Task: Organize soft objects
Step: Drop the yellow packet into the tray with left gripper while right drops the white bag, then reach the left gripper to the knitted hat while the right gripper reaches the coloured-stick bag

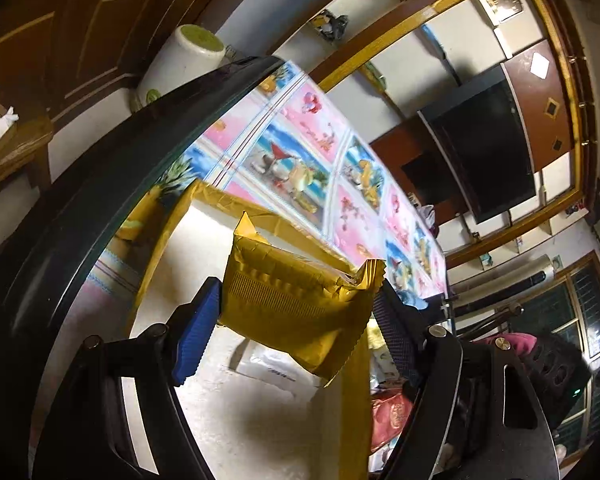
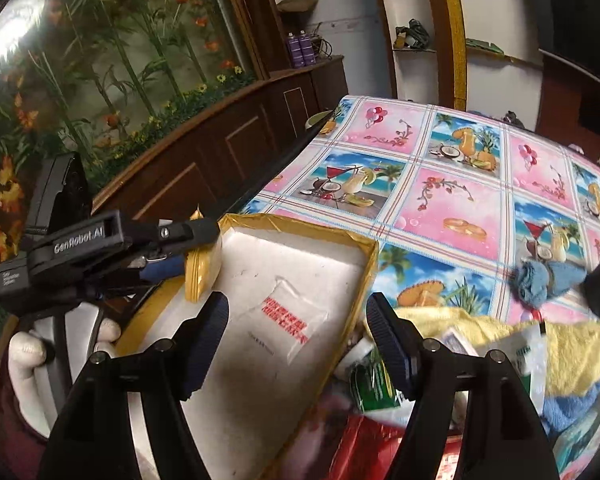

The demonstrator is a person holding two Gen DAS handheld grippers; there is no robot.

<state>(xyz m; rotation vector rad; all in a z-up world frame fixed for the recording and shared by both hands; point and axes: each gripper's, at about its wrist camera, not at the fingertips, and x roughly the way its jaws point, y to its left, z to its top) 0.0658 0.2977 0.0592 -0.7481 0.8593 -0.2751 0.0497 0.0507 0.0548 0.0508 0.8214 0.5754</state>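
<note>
The gold foil packet is pinched between the blue pads of the left gripper, held in the air over the near end of the shallow white foam box with its gold-taped rim; from the right wrist view the same packet shows just inside the box's left edge, not yet touching the floor of it. It looks puffy and slippery, so I'd judge the step in hand to be setting it down inside the box, and the way to do that well is to lower it until its bottom rests on the foam before letting go, rather than dropping it from height, since a crinkly pillow pack like that may skid or bounce toward the rim. A clear plastic bag with red lettering already lies flat in the middle of the box, so placing the packet beside it, not on top, would keep things tidy. The right gripper hangs with its jaws spread apart and nothing between them, over the box's near right side. Beyond that lies a heap of soft things, a yellow towel among them, on the desk with its bright patterned cloth.
</note>
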